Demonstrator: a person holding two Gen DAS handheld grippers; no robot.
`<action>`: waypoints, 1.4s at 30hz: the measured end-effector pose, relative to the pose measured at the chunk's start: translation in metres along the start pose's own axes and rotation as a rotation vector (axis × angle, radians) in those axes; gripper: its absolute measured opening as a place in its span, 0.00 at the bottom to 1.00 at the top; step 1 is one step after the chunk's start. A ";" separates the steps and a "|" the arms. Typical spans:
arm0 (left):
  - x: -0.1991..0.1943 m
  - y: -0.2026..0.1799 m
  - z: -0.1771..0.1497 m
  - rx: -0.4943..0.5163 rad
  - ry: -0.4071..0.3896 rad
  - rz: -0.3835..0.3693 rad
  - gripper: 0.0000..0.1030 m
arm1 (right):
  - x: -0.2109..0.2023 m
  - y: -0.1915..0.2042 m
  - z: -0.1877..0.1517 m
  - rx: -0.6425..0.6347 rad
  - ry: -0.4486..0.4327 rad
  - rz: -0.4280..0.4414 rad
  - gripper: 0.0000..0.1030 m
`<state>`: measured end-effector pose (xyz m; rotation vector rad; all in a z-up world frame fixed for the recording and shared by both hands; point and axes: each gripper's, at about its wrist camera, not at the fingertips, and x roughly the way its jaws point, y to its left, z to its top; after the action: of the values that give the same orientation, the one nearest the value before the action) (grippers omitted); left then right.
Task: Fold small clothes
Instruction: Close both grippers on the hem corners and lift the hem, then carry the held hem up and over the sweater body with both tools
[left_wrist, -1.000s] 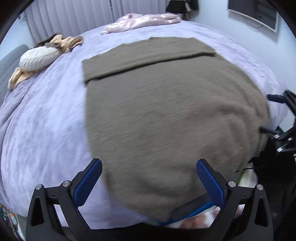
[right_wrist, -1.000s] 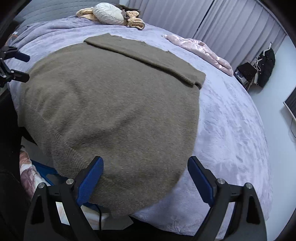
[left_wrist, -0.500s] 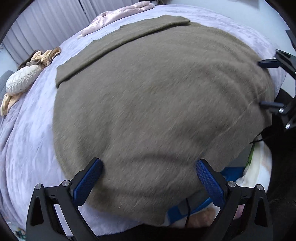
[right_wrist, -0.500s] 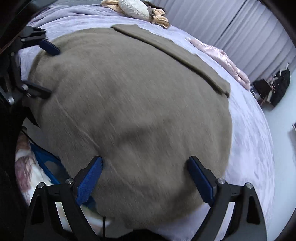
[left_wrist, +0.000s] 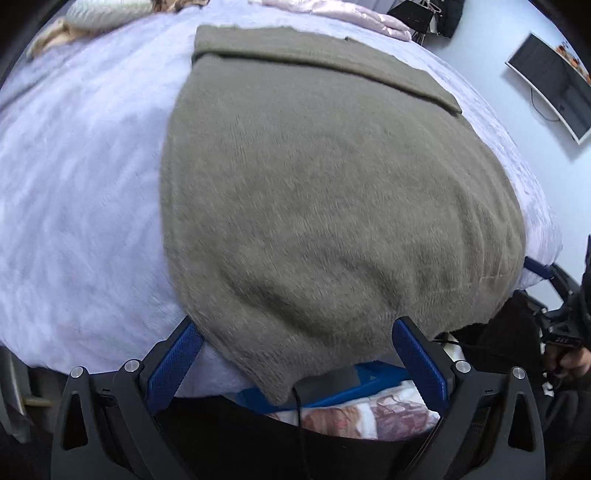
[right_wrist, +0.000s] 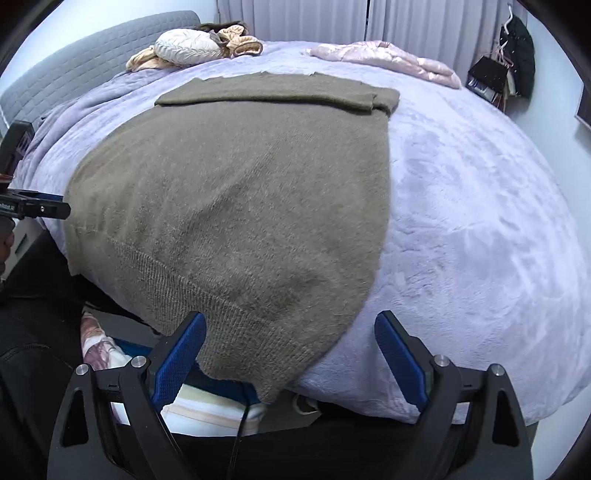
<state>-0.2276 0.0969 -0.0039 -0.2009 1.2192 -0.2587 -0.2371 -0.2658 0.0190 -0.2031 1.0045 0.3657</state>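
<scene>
The left gripper (left_wrist: 297, 354) sits low at the near edge of the bed (left_wrist: 81, 184), jaws spread wide, blue pads (left_wrist: 173, 365) well apart and holding nothing. Between them hangs the near left corner of the brown sweater (left_wrist: 332, 206), its hem drooping over the bed edge just ahead of the fingers. It cannot be told whether the cloth touches the left pad. From this view the sweater runs lengthways away from the gripper, hem near, and the far end carries a folded band (left_wrist: 314, 59) lying crosswise. The sweater lies flat on the lavender blanket, right of the bed's middle in this view.

Over to the right gripper (right_wrist: 291, 356), also low at the bed edge, level, jaws spread wide and empty. The sweater's (right_wrist: 236, 192) ribbed hem (right_wrist: 236, 325) dips between its fingers, closer to the left pad (right_wrist: 181, 354); the right pad (right_wrist: 399, 358) stands over bare blanket (right_wrist: 480, 221). Here too the garment's long axis points away toward the headboard (right_wrist: 74, 62), with the folded band (right_wrist: 277, 92) across the far end. At the left rim of this view the other gripper's finger (right_wrist: 37, 208) pokes in beside the sweater's far hem corner. A pink garment (right_wrist: 388, 59) and a white pillow (right_wrist: 184, 48) lie well beyond, near the curtains (right_wrist: 406, 18).
</scene>
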 end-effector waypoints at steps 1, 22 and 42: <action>0.007 0.006 -0.001 -0.040 0.023 -0.044 0.99 | 0.004 -0.003 0.001 0.007 0.008 0.014 0.91; 0.057 -0.002 0.003 -0.192 0.165 -0.187 0.80 | 0.030 -0.003 -0.001 0.083 0.047 0.214 0.84; 0.056 -0.043 0.004 -0.088 0.182 -0.183 0.13 | 0.048 -0.006 0.000 0.149 0.107 0.327 0.23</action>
<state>-0.2095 0.0388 -0.0403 -0.3729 1.3960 -0.3887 -0.2119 -0.2614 -0.0221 0.0797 1.1688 0.5794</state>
